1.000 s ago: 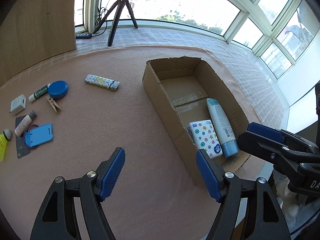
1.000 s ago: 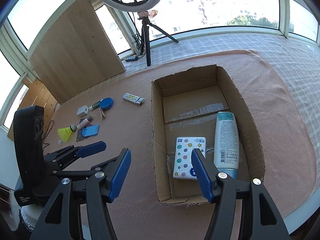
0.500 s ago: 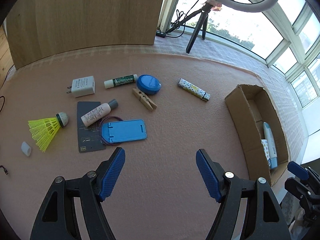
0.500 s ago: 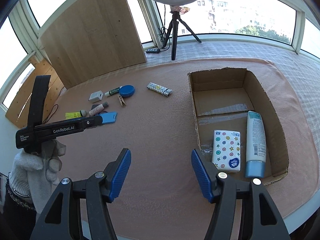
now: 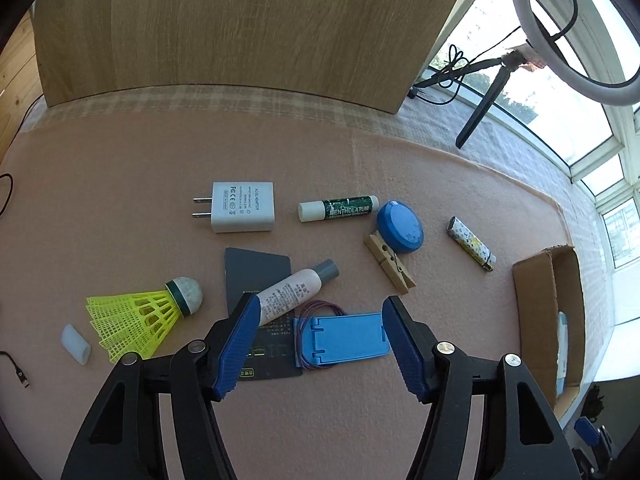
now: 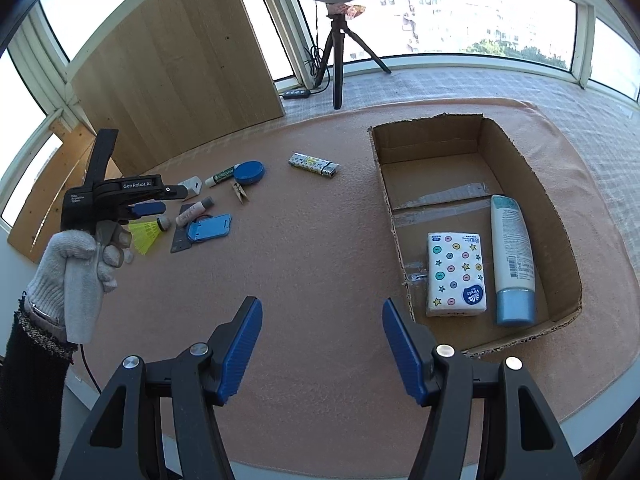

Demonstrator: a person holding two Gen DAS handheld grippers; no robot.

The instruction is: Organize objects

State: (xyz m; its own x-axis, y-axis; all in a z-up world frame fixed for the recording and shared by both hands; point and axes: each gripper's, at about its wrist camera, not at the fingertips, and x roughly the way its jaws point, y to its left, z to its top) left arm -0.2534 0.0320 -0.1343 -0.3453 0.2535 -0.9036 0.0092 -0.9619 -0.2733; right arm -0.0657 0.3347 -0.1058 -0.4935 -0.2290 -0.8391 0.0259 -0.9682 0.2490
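1. The blue phone stand (image 5: 343, 338) lies flat on the pink-covered counter (image 5: 120, 184), partly on a dark card (image 5: 256, 276) and over a loop of purple hair tie (image 5: 320, 305); it looks like the next thing to be picked.
2. The left gripper (image 5: 316, 344) hangs above it, fingers closing but with nothing between them yet; the stand shows in the gap below.
3. Close around it: a small lotion bottle (image 5: 294, 292) resting on the card, a yellow shuttlecock (image 5: 138, 316), a white charger (image 5: 244, 207), a lip balm tube (image 5: 340, 208), a blue round tin (image 5: 400, 227), a clothespin (image 5: 390, 263) and a patterned lighter (image 5: 472, 249).
4. The cardboard box (image 6: 492, 136) stands well apart and already holds a tissue pack (image 6: 456, 274) and a tube of cream (image 6: 513, 256).
5. The right gripper (image 6: 322, 348) waits over bare counter near the box, fingers released and empty.
6. Step in hand, as I judge it: reaching for a loose item. The next move calls for lowering over the stand's edges without snagging the hair tie or nudging the bottle.
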